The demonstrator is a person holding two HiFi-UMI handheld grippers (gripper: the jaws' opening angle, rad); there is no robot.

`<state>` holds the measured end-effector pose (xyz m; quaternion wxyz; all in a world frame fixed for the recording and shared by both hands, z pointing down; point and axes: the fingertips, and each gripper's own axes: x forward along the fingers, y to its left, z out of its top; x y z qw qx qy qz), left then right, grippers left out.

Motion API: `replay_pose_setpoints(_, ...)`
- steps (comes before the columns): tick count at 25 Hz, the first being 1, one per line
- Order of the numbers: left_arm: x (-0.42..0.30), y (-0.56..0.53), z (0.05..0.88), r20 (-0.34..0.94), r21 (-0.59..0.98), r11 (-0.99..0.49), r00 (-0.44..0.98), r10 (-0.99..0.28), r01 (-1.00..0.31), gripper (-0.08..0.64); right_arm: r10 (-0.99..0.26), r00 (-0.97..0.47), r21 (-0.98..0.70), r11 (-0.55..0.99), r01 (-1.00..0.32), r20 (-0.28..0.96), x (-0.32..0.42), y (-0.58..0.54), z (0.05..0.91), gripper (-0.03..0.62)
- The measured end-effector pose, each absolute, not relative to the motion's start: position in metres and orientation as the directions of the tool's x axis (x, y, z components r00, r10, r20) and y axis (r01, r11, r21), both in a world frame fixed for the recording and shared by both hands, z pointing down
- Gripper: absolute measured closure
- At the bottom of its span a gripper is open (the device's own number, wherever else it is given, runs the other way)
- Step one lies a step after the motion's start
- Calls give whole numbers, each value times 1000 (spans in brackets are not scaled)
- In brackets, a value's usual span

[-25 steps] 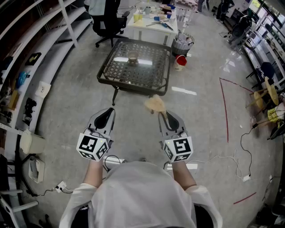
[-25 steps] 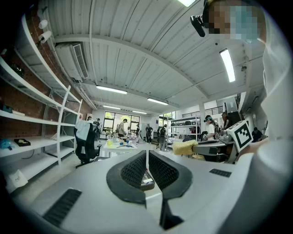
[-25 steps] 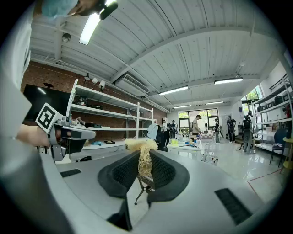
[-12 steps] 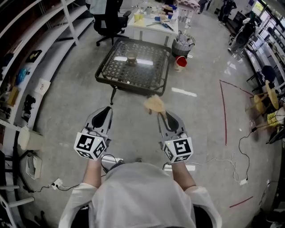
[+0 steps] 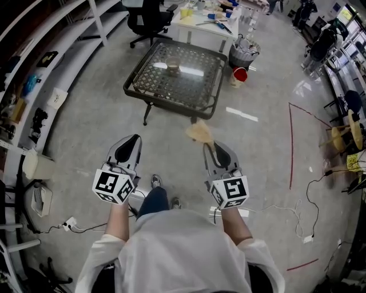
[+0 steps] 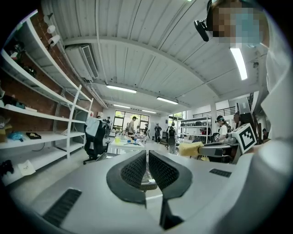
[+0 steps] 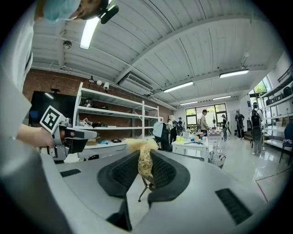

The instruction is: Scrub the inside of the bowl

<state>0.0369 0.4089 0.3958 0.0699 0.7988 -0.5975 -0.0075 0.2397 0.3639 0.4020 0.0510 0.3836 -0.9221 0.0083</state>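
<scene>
A small brownish bowl point(image 5: 172, 64) stands on the low table point(image 5: 201, 91) with a wicker-pattern glass top, far ahead of both grippers. My right gripper point(image 5: 209, 146) is shut on a tan fibrous scrubber point(image 5: 199, 132), whose strands stick up between the jaws point(image 7: 144, 157). My left gripper point(image 5: 131, 142) is held level beside it, shut with nothing between its ribbed pads point(image 6: 133, 170). Both are over bare floor, well short of the table. In the left gripper view the scrubber point(image 6: 189, 148) shows at the right.
Behind the low table stand a white desk point(image 5: 204, 24) with small items, a black office chair point(image 5: 147, 17), a bin point(image 5: 245, 55) and a red bucket point(image 5: 239, 74). Shelving point(image 5: 54, 54) runs along the left. Red tape point(image 5: 291, 143) and cables point(image 5: 286, 206) lie on the floor at right.
The view has shifted forward as the person steps; a leg and shoe now show below the grippers. Both grippers keep their pose, the scrubber still held.
</scene>
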Motion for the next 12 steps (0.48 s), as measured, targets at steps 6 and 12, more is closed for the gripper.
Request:
replay_pose_setpoints(6, 23, 378, 398, 73, 128, -283, 294, -953, -951, 517, -709, -697, -1, 701, -713, 103, 226, 333, 405, 514)
replay_pose_setpoints(12, -6, 333, 400, 73, 136, -307, 319, -945, -942, 517, -723, -683, 3, 687, -727, 106, 195, 290, 403, 514)
